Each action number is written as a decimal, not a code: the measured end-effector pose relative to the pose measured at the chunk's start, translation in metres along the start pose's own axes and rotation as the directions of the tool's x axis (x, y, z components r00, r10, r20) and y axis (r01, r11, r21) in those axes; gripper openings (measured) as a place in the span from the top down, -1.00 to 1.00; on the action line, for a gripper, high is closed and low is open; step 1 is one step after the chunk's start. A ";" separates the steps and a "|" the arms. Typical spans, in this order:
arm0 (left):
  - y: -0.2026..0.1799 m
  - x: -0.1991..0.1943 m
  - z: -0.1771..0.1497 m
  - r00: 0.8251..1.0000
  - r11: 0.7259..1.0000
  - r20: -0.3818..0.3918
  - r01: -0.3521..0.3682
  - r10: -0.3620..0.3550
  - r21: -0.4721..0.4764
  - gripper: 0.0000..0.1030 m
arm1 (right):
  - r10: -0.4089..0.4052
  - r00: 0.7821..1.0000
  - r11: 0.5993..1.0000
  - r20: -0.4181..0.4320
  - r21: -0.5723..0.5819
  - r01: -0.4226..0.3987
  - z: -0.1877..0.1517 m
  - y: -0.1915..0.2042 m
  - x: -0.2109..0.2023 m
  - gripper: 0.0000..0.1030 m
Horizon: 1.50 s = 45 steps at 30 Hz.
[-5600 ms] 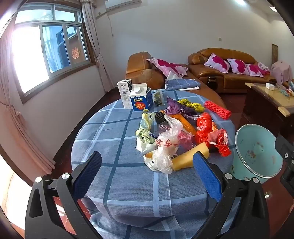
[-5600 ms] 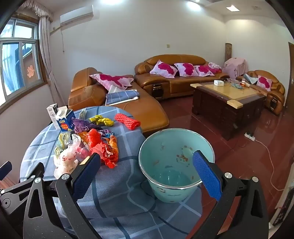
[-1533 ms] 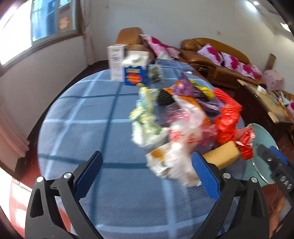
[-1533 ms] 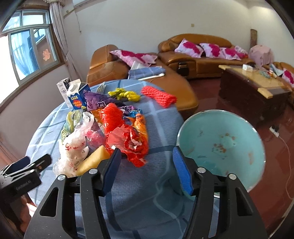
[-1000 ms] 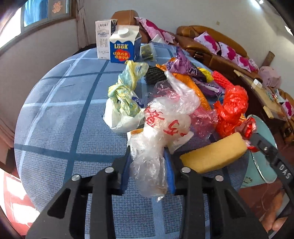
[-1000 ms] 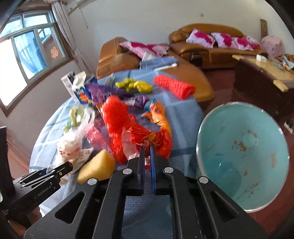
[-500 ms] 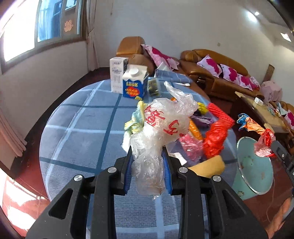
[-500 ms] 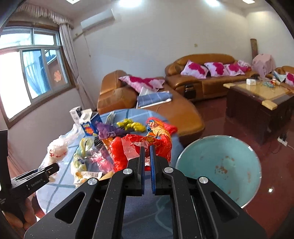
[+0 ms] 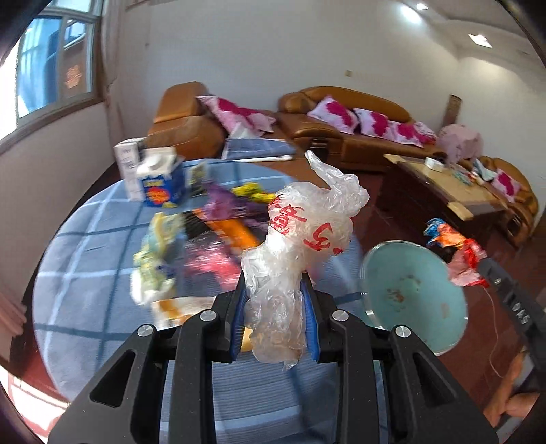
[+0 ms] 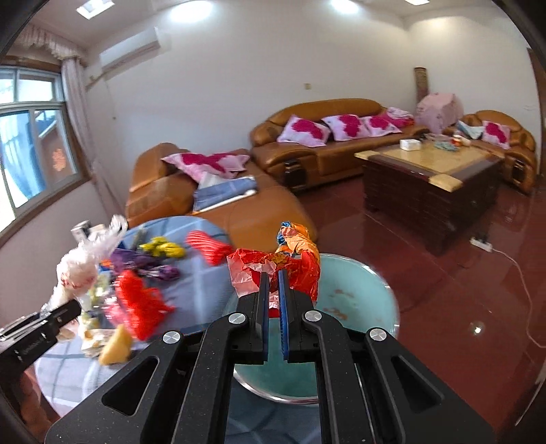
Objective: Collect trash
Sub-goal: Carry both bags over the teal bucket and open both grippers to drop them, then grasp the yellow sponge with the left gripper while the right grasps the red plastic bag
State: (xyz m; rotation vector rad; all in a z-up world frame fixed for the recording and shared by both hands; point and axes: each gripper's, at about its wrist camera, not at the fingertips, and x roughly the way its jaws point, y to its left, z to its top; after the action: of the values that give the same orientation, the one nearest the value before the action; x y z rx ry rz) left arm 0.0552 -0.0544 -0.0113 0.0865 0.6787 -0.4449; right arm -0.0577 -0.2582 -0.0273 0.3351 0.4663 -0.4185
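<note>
Premises: a home living room. Ahead of the tongs, against the far white wall, stands a tan leather sofa (image 10: 327,136) carrying pink-and-white patterned cushions (image 10: 303,128). A matching chaise section (image 10: 191,201) lies nearer, beyond the round table (image 9: 102,259), which is covered with a blue checked cloth. To the right of the tongs is a dark wooden coffee table (image 10: 430,181) with a pale top, on a glossy red floor (image 10: 477,307). To the left, a curtained window (image 10: 30,136). A wall-mounted air conditioner (image 10: 129,54) sits high on the left, recessed ceiling lights (image 10: 344,4) above.
</note>
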 end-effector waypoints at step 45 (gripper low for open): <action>-0.103 0.059 -0.003 0.996 0.984 -0.092 0.005 0.012 0.179 -0.38 | -0.130 0.990 0.989 -0.049 0.069 0.133 -0.008 -0.041 0.008 0.09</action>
State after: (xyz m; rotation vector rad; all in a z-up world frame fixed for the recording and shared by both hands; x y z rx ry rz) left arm 0.0503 -0.1682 -0.0432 0.2796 0.7288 -0.5006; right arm -0.0729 -0.2927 -0.0466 0.3851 0.5197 -0.5583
